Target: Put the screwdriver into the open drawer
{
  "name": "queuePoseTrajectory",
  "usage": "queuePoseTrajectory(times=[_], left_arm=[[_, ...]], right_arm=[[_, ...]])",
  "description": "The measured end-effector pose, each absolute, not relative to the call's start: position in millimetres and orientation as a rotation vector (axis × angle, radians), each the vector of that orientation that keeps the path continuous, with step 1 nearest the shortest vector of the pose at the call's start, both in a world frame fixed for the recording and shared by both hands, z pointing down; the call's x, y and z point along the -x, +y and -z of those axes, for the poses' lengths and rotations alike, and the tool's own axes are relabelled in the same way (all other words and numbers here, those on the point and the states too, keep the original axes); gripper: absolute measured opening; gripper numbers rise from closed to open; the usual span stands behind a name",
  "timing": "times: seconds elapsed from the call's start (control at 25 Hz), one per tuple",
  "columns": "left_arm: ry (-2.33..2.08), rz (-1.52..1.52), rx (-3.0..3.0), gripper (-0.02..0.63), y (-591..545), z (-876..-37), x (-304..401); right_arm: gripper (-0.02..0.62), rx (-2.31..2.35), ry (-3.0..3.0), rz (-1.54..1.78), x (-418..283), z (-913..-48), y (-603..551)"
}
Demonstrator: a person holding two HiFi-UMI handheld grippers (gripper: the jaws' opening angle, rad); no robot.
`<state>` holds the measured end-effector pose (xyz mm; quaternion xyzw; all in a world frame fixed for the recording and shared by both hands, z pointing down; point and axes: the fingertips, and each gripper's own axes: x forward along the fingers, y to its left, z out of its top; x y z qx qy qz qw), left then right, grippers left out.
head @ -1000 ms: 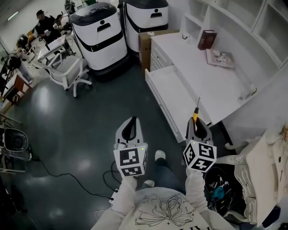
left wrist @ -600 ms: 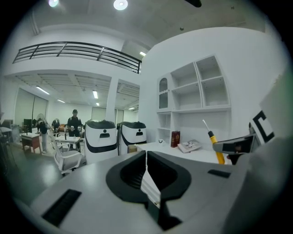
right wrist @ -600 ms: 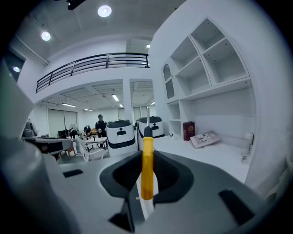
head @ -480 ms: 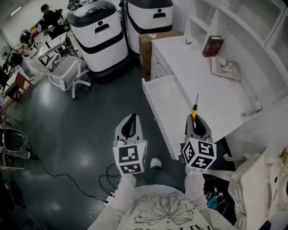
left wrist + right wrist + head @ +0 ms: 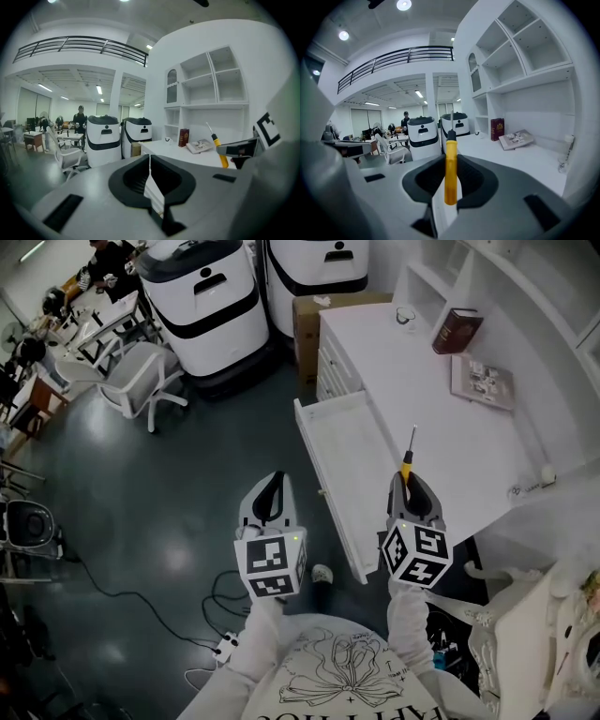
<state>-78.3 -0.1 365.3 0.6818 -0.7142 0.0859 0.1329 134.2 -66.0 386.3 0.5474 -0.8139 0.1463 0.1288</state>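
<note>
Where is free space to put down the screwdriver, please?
The open white drawer looks bare inside. The white desk top is free between the drawer and the dark red book. It is crowded only by the book and the grey booklet.

White long sleeves [image 5: 255, 638], white top [image 5: 314, 626] printed with a black line drawing [image 5: 349, 676]; pale grey left tool [image 5: 273, 484] and right tool [image 5: 410, 482] carry black-and-white marker cubes [image 5: 272, 568].
</note>
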Motion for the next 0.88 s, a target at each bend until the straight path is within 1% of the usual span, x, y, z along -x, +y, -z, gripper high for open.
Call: queuePoseTrajectory(times=[0.32,0.88], left_arm=[[-2.019,-0.295,-1.962,0.011,-39.8,-388.5,88.7],[-1.821,-0.379,-2.054,0.009,-155.7,-427.6,101.1]], right_arm=[[0.072,-1.562,-2.321,-0.481,-117.9,-414.3,-100.1],[0.072,-1.595,-2.187,-0.569,-93.2,-459.8,-187.9]])
